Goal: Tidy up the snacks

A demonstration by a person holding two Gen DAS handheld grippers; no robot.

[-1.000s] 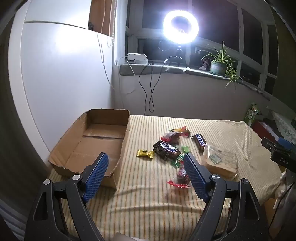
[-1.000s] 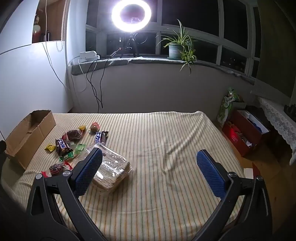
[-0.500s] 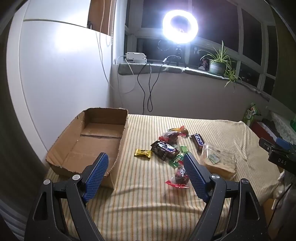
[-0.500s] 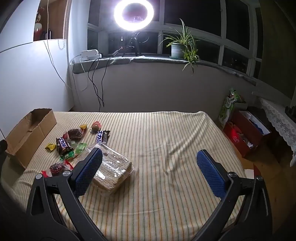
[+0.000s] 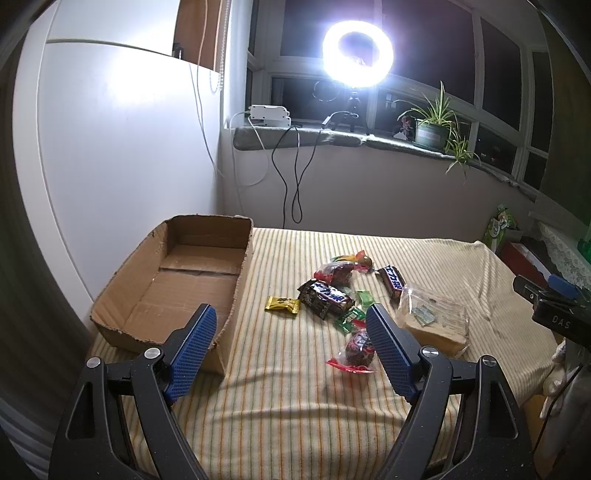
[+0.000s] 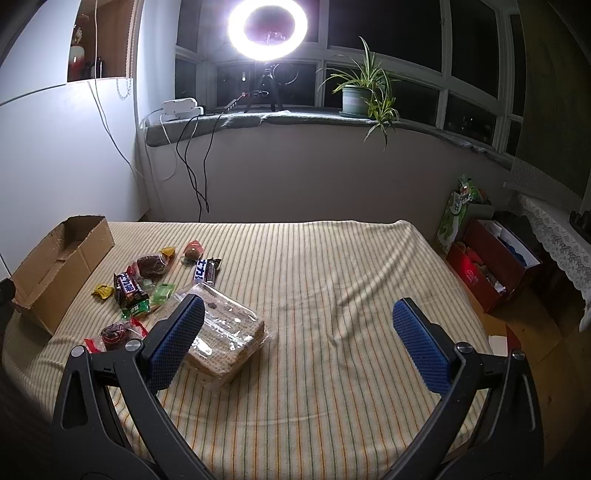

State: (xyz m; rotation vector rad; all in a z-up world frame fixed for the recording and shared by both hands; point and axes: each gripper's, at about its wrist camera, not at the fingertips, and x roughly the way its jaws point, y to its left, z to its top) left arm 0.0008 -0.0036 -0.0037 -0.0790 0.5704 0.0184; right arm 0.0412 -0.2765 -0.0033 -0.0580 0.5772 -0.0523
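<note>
- We see our left gripper with its blue pads wide apart, holding nothing, above the near part of the striped cloth.
- Our right gripper is also spread wide and empty, above the cloth to the right of the snacks.
- The cardboard box stands at the left edge of the cloth, near the white wall; nothing lies inside it. In the right wrist view the box is at the far left.
- The snacks lie in a loose group to the right of the box, apart from it.
- A small yellow candy lies nearest to the box.
- Just right of it is a dark chocolate bar, and a second bar with blue letters lies farther right.
- Two green packets lie just beside the dark bar.
- A dark red bag is on the far side of the group, with a round orange-red sweet beside it.
- A red-wrapped round sweet lies nearest to us, close to the right pad of the left gripper in the picture.
- A clear bag of crackers lies at the right side of the group; the left pad of the right gripper covers a part of it in the picture.
- A ring light and a potted plant stand on the far window sill.
</note>
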